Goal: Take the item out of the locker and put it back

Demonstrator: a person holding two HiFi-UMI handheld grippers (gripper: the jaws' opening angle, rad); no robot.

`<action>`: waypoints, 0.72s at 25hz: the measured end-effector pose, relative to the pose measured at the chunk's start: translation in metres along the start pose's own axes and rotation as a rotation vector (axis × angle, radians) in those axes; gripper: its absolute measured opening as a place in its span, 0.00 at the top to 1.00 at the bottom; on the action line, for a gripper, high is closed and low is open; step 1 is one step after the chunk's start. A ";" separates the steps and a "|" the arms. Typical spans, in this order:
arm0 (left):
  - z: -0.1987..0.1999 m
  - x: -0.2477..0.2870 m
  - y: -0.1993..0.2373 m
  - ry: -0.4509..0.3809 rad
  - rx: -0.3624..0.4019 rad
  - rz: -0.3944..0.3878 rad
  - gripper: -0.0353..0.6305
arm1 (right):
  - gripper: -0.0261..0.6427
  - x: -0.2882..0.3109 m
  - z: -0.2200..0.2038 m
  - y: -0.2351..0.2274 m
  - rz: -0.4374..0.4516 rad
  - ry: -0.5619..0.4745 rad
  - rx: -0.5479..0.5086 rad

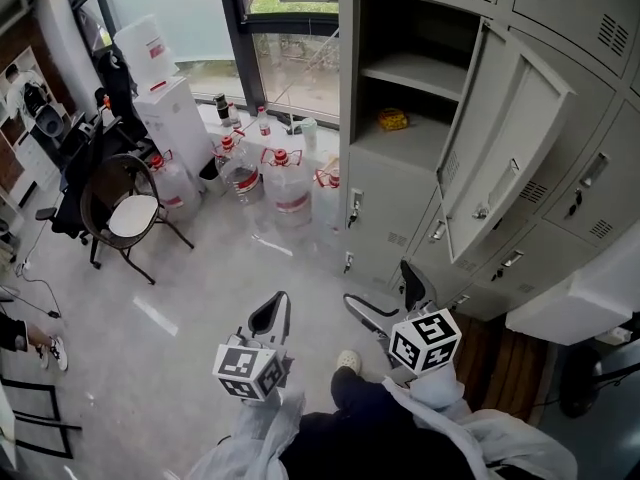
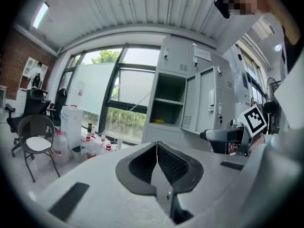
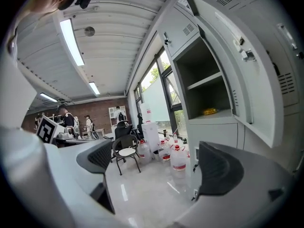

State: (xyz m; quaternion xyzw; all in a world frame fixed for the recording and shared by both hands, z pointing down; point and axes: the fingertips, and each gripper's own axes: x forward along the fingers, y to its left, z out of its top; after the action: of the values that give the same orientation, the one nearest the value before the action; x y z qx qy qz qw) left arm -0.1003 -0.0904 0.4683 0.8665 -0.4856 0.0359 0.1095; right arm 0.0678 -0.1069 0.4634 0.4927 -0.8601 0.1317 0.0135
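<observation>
1. The yellow item (image 1: 392,119) lies on the lower shelf of the open locker (image 1: 385,193), in the upper middle of the head view.
2. The locker door (image 1: 505,143) stands swung out at the item's right, so the opening is free.
3. The right gripper (image 1: 383,293), low in the frame and well apart from the locker, has its jaws spread wide with nothing between them.
4. The left gripper (image 1: 272,318), near it, has its jaws pressed together and holds nothing.
5. The step in hand looks like the approach. Next, the spread gripper must probably reach into the compartment and close on the item.
6. Water jugs (image 1: 285,183) stand at the left.
</observation>
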 end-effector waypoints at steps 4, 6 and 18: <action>0.015 0.044 0.009 -0.002 0.010 -0.013 0.94 | 0.11 0.030 0.016 -0.030 -0.003 -0.006 0.000; 0.021 0.063 0.013 -0.004 0.014 -0.018 0.94 | 0.11 0.043 0.024 -0.044 -0.007 -0.012 0.000; 0.030 0.146 0.030 0.028 0.030 -0.048 0.94 | 0.11 0.101 0.040 -0.101 -0.023 -0.036 0.029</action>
State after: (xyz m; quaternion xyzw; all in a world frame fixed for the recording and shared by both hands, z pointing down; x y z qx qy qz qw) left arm -0.0504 -0.2341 0.4684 0.8789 -0.4626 0.0525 0.1041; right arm 0.1066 -0.2501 0.4615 0.5051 -0.8524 0.1353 -0.0076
